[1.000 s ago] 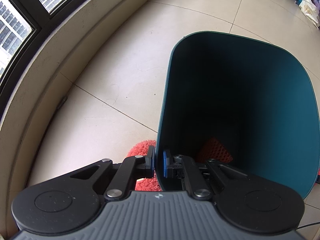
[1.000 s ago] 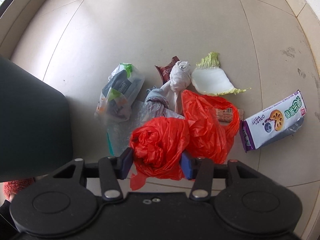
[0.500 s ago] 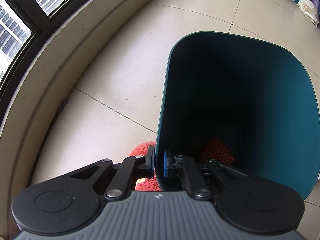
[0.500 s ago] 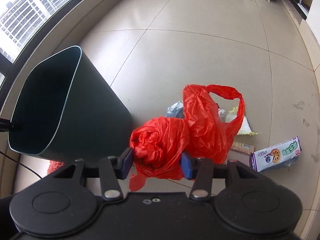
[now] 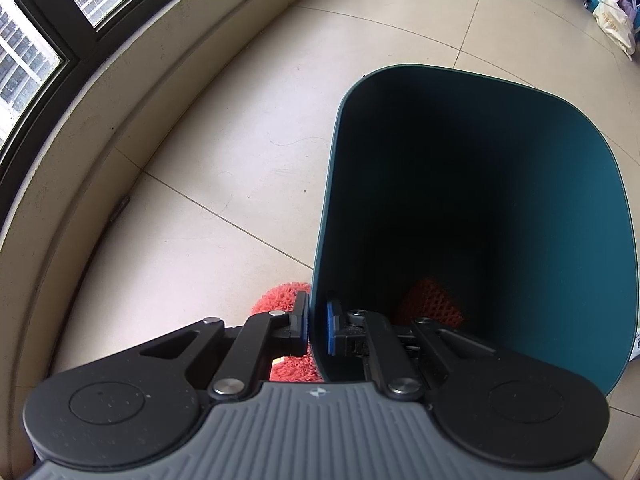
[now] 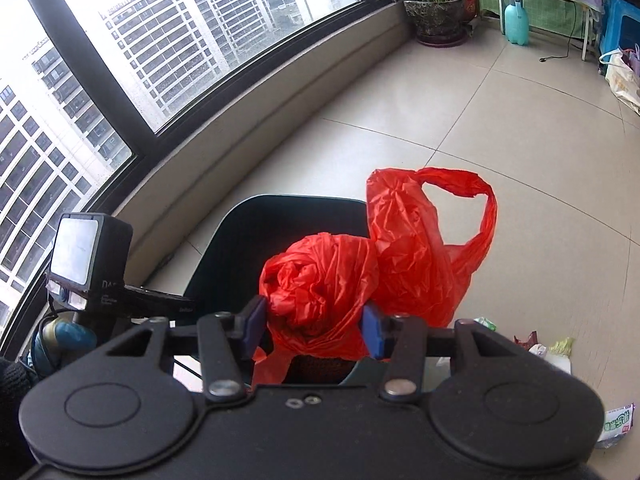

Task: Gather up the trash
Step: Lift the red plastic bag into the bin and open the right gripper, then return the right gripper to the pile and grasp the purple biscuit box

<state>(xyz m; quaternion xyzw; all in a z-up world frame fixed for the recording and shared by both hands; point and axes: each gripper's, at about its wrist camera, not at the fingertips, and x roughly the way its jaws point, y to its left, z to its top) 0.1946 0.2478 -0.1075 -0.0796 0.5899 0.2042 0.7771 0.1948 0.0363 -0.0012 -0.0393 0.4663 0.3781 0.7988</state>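
Left gripper (image 5: 318, 326): its two blue-padded fingers are pinched tight on the near wall of the dark teal plastic trash bin (image 5: 580, 208), one pad outside and one inside, steadying the rim.

Right gripper (image 6: 314, 326): set at a middling width, its pads pressing into a crumpled red plastic bag (image 6: 324, 280); the knotted bulk sits between the fingers and a handle loop sticks up beyond them.

Where the bag is: held in the air above the bin's open mouth (image 6: 280, 232), close to the near rim, not yet let go.

Already in the bin: a red foam mesh sleeve (image 5: 432, 300) lies at the bottom; the rest of the interior is too dark to read.

Beside the bin: a fuzzy red slipper or mat (image 5: 280, 300) peeks out on the floor at its base; I cannot tell which.

Still on the floor: to the right of the bin, a small heap with a dark brown snack wrapper (image 6: 526, 338), a pale cabbage leaf (image 6: 562, 346) and white crumpled scraps, plus a white and purple biscuit packet (image 6: 618, 420) nearer the camera.

Far end: a potted plant (image 6: 436, 12) and a pale blue spray bottle (image 6: 516, 20) stand by the window, well apart from the work.

Progress: early to middle, I judge. One item is binned, the bag looks ready to be dropped, several pieces remain.

Next need: open over the centre, so the loose loop does not snag the rim.
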